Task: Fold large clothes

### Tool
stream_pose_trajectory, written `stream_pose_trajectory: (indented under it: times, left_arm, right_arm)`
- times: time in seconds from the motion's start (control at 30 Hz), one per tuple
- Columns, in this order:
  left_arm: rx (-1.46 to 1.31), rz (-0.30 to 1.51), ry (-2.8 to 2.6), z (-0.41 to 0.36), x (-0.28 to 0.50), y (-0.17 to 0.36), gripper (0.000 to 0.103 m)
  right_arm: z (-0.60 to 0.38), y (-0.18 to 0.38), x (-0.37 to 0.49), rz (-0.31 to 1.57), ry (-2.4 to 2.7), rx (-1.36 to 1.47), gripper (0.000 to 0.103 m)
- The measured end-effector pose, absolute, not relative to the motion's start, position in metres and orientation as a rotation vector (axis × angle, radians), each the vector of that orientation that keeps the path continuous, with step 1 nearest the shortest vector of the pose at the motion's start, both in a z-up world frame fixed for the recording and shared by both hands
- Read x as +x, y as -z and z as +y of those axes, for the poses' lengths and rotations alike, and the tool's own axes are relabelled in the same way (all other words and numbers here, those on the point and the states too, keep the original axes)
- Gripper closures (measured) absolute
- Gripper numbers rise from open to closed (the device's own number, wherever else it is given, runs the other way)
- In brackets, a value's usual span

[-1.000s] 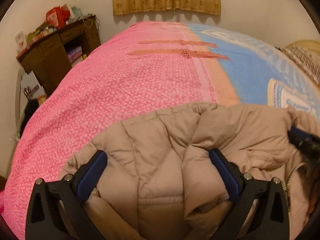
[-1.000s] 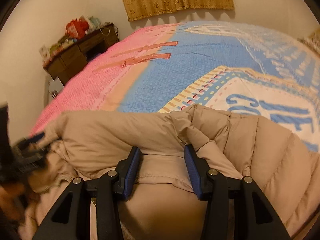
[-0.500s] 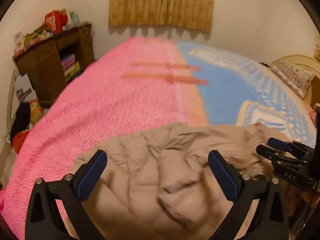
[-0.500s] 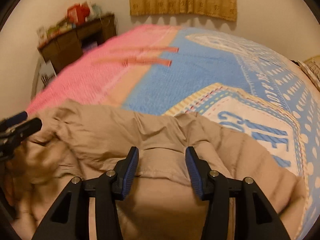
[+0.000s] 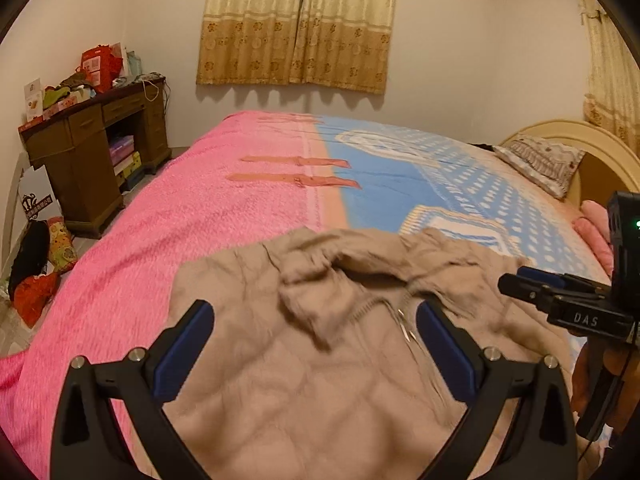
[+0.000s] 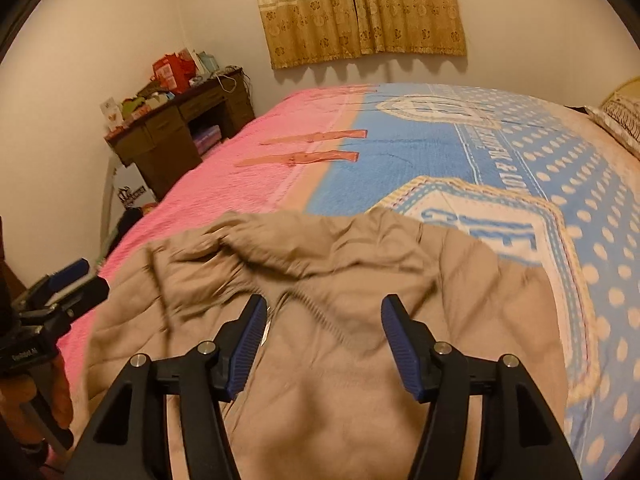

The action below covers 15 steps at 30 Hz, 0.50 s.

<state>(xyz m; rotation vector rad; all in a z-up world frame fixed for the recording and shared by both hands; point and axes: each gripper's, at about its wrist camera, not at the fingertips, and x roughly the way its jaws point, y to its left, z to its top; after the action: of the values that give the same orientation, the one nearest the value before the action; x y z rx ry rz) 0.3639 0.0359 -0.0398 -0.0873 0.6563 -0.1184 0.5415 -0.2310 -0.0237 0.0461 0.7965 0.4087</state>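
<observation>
1. A tan padded jacket (image 5: 320, 360) lies rumpled at the near edge of the bed (image 5: 200, 216), straddling the seam where the pink cover meets the blue.
2. The left gripper (image 5: 314, 354) hangs above the jacket, jaws spread wide with nothing between them.
3. The right gripper (image 6: 322, 346) hangs above it too; its jaws have just been opening and pinch nothing now.
4. The jacket lies straight ahead of and below both grippers, its zipper (image 6: 280, 308) running toward me and its long axis across the bed's near edge.
5. Neither hand looks nearer; each flanks the zipper, so the next grab probably takes both.
</observation>
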Motion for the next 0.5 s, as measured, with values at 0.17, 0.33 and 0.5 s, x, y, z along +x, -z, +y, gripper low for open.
stream_pose_trajectory:
  times: [0.17,0.33,0.5]
  left_arm:
    - [-0.056,0.623,0.153,0.028,0.319,0.03,0.0]
    - [-0.031,0.613,0.164,0.021,0.28,0.03,0.0]
    - [-0.017,0.626,0.165,0.016,0.254,0.039,0.0]
  right_arm:
    - [-0.244,0.017,0.486,0.778,-0.456,0.071,0.036]
    - [-0.253,0.021,0.437,0.789,-0.463,0.06,0.034]
    - [-0.259,0.032,0.393,0.808,-0.466,0.02,0.034]
